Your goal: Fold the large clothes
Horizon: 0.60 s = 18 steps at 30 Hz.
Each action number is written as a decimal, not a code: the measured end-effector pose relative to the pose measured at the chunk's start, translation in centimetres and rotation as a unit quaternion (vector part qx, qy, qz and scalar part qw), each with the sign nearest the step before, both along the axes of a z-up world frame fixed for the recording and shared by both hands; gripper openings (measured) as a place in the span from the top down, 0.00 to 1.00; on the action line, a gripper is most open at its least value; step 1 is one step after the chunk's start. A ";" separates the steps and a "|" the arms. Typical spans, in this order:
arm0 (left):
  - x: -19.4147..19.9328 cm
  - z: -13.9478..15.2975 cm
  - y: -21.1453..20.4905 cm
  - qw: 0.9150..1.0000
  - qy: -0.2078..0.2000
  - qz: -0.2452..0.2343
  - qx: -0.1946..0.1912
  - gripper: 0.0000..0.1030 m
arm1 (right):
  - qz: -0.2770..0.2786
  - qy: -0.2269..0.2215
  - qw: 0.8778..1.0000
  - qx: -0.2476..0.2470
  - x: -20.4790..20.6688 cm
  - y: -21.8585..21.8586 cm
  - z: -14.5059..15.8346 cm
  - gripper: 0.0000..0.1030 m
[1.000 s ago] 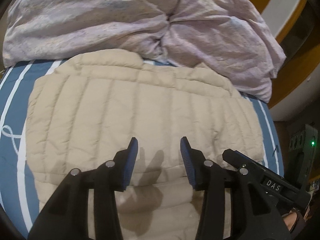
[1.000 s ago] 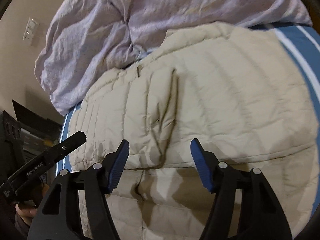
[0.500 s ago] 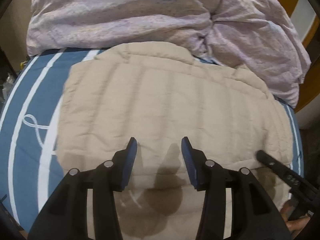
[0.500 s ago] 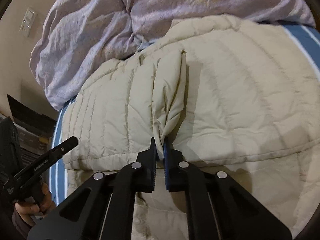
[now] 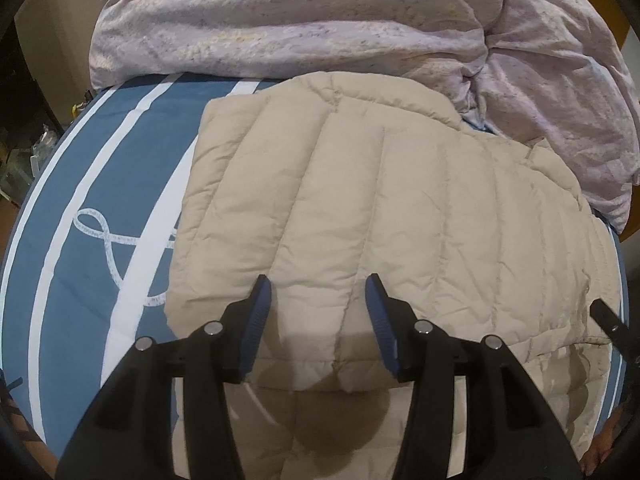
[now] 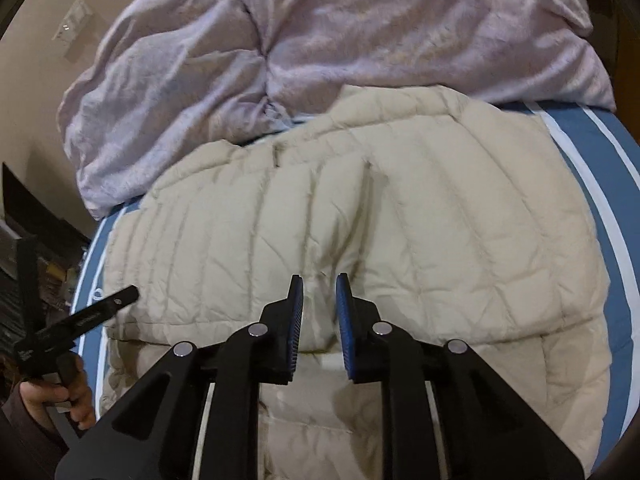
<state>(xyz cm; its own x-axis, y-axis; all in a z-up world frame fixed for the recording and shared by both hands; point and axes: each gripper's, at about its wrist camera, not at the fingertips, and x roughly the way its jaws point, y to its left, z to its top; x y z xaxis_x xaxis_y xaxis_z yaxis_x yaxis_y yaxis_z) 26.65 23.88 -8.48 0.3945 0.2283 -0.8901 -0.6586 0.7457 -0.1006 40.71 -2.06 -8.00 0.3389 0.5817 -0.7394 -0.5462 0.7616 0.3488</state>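
A beige quilted puffer jacket (image 5: 380, 216) lies folded on the blue striped bed cover (image 5: 100, 184); it also shows in the right wrist view (image 6: 400, 232). My left gripper (image 5: 318, 292) is open and empty, hovering over the jacket's near folded edge. My right gripper (image 6: 319, 292) has its jaws slightly apart over a raised ridge of jacket fabric (image 6: 352, 220), not gripping it. The left gripper's body (image 6: 76, 320) and the hand holding it show at the left in the right wrist view.
A crumpled lilac duvet (image 5: 320, 20) is heaped along the far side of the bed, touching the jacket's far edge; it also shows in the right wrist view (image 6: 320, 40). The blue cover with white stripes (image 6: 600, 152) lies bare on the right. A wall switch (image 6: 72, 28) is at far left.
My right gripper was open, then pinched a fold of the jacket, and has now let it go with jaws slightly apart. My left gripper stayed open and shifted right.
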 end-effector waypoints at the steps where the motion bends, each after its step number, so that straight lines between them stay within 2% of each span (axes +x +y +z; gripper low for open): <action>1: 0.0 -0.2 0.0 1.000 0.001 0.000 -0.001 0.52 | 0.008 0.001 1.000 0.000 0.0 0.4 -0.1 0.82; 4: 0.1 -0.7 0.0 1.000 0.005 0.000 -0.001 0.51 | 0.023 0.003 1.000 -0.013 -0.1 1.4 -0.7 0.82; 8: 0.4 -1.5 0.3 1.000 0.006 0.000 -0.012 0.50 | 0.025 0.032 0.997 -0.058 0.4 2.4 -3.4 0.83; 10: 0.2 -1.6 0.3 1.000 0.003 0.002 -0.017 0.50 | 0.022 0.043 0.998 -0.051 0.9 2.2 -4.0 0.83; 13: -0.5 -1.0 0.3 0.999 -0.012 0.002 -0.030 0.50 | 0.026 0.049 0.998 -0.043 0.9 1.9 -3.3 0.80; 14: -1.0 -0.6 0.2 0.999 -0.020 0.000 -0.035 0.50 | 0.028 0.050 0.998 -0.040 0.8 1.8 -3.1 0.76; 15: -1.5 -0.4 0.2 0.999 -0.024 -0.002 -0.036 0.50 | 0.029 0.050 0.998 -0.033 0.7 1.3 -2.8 0.62; 16: -2.0 -0.1 0.2 0.999 -0.028 -0.003 -0.037 0.50 | 0.022 0.045 0.998 -0.030 0.5 0.8 -2.3 0.39; 17: -2.7 0.2 0.2 0.999 -0.033 -0.004 -0.038 0.50 | 0.014 0.034 0.999 -0.027 0.2 0.2 -1.8 0.31; 18: -3.3 0.5 0.2 0.999 -0.037 -0.005 -0.040 0.50 | 0.010 0.025 0.999 -0.020 -0.1 -0.4 -1.3 0.28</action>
<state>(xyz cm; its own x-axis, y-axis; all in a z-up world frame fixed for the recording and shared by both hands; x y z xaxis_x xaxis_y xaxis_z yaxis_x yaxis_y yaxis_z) 23.32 24.05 -8.02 0.4622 0.1540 -0.8733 -0.6397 0.7400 -0.2081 40.65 -2.42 -9.26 0.2891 0.5573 -0.7784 -0.5447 0.7644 0.3449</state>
